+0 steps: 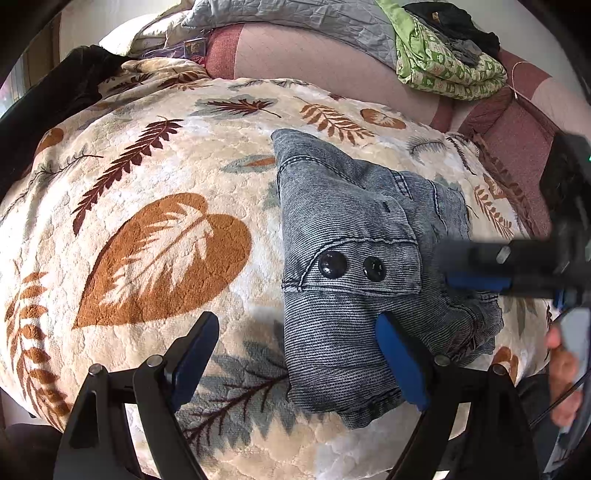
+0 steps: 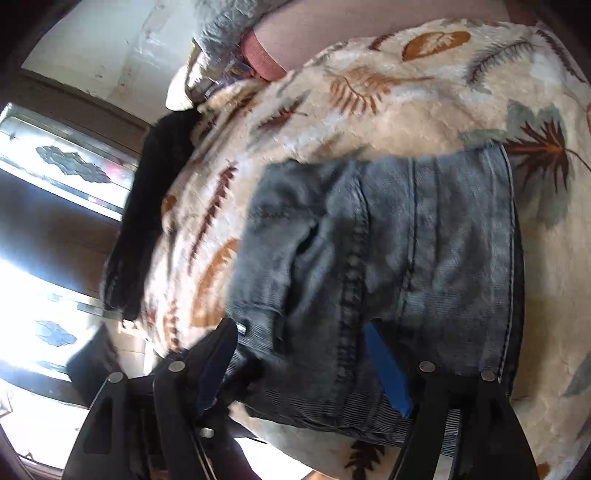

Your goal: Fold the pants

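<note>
I am looking down at a bed covered by a plush cream blanket (image 1: pixel 155 206) printed with rust, brown and grey-green leaves. Behind it lies a pink and maroon sheet (image 1: pixel 314 48), with a grey quilt (image 1: pixel 295 14) bunched at the head of the bed and a folded green patterned cloth (image 1: pixel 443 62) under a dark garment (image 1: pixel 454 20) at the far right. A black fabric (image 2: pixel 147 221) hangs over the blanket's left edge, and in the right wrist view bright windows (image 2: pixel 55 177) with frosted leaf shapes show beyond it.

The pants (image 1: pixel 354 266), grey-blue washed denim jeans, lie on the blanket folded into a compact bundle. Two dark round buttons (image 1: pixel 351 265) sit side by side on a flap across the front, and stitched seams run along the layers.

My left tongs (image 1: pixel 295 354) are spread wide, gripping nothing; the right finger lies over the bundle's near edge, the left finger over bare blanket. My right tongs (image 2: pixel 303 358) are parted too, low over the denim's side, pads not pressing it; that view is motion-blurred.
</note>
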### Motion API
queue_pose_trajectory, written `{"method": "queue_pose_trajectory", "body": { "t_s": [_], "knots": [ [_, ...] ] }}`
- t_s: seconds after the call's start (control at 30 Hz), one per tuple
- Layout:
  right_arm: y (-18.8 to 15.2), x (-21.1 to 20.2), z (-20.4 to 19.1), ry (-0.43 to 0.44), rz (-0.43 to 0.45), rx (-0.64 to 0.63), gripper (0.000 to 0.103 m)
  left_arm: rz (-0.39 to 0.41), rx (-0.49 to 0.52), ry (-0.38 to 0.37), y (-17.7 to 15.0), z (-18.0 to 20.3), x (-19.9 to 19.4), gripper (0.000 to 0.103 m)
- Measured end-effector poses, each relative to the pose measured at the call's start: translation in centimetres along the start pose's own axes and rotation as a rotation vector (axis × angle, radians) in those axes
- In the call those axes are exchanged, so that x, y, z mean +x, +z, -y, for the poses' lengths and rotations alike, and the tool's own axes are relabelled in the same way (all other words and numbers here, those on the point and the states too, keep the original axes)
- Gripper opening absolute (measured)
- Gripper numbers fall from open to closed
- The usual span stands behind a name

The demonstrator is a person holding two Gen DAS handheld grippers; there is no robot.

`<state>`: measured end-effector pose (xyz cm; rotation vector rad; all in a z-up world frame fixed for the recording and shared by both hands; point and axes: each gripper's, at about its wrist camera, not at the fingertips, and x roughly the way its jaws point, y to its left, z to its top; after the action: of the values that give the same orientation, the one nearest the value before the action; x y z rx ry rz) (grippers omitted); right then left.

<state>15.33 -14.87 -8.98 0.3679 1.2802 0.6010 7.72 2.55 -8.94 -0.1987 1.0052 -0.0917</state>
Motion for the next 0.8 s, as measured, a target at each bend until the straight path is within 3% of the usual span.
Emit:
{"method": "queue_pose_trajectory", "body": {
  "t_s": [0.1, 0.17, 0.27, 0.37, 0.43, 0.53, 0.67, 0.7, 0.73, 0.77, 0.8],
  "knots": [
    [-0.6, -0.4, 0.6, 0.04, 0.033, 0.016, 0.076, 0.011, -0.005, -0.015, 0.4, -0.2, -0.7, 0.087],
    [-0.9, -3.9, 0.9, 0.149, 0.137, 0.033, 0.076, 0.051, -0.04, -0.046, 0.9, -1.2, -2.1, 0.087],
    [-1.0, -8.2, 4.2, 0.071, 0.233, 0.115, 0.082, 0.024, -0.139, -0.116, 2.5, -3.6, -1.8, 0.087],
    [-0.4, -8.5, 9.7, 0.07, 0.187, 0.218, 0.084, -0.062, -0.209, -0.202, 3.9, -5.3, 1.0, 0.087],
    [0.0, -7.4, 12.5, 0.153, 0.137, 0.28, 0.084, -0.102, -0.244, -0.262, 4.4, -5.6, 2.3, 0.087],
    [0.8, -6.3, 13.9, 0.2, 0.143, 0.301, 0.084, -0.138, -0.244, -0.325, 4.9, -4.7, 3.5, 0.087],
    [1.5, -3.3, 14.6, 0.218, 0.044, 0.332, 0.082, -0.193, -0.257, -0.383, 5.0, -3.4, 5.3, 0.087],
    [1.7, -3.3, 14.2, 0.207, 0.046, 0.31, 0.079, -0.178, -0.25, -0.379, 5.0, -3.0, 5.2, 0.084],
    [1.7, -3.3, 13.6, 0.193, 0.041, 0.28, 0.055, -0.171, -0.233, -0.391, 5.1, -2.5, 5.2, 0.064],
    [1.7, -2.8, 13.1, 0.169, 0.018, 0.262, 0.034, -0.185, -0.222, -0.389, 5.1, -2.1, 5.5, 0.058],
    [1.6, -2.3, 12.7, 0.138, 0.007, 0.247, 0.024, -0.187, -0.22, -0.356, 5.1, -1.9, 5.6, 0.053]
  ]
}}
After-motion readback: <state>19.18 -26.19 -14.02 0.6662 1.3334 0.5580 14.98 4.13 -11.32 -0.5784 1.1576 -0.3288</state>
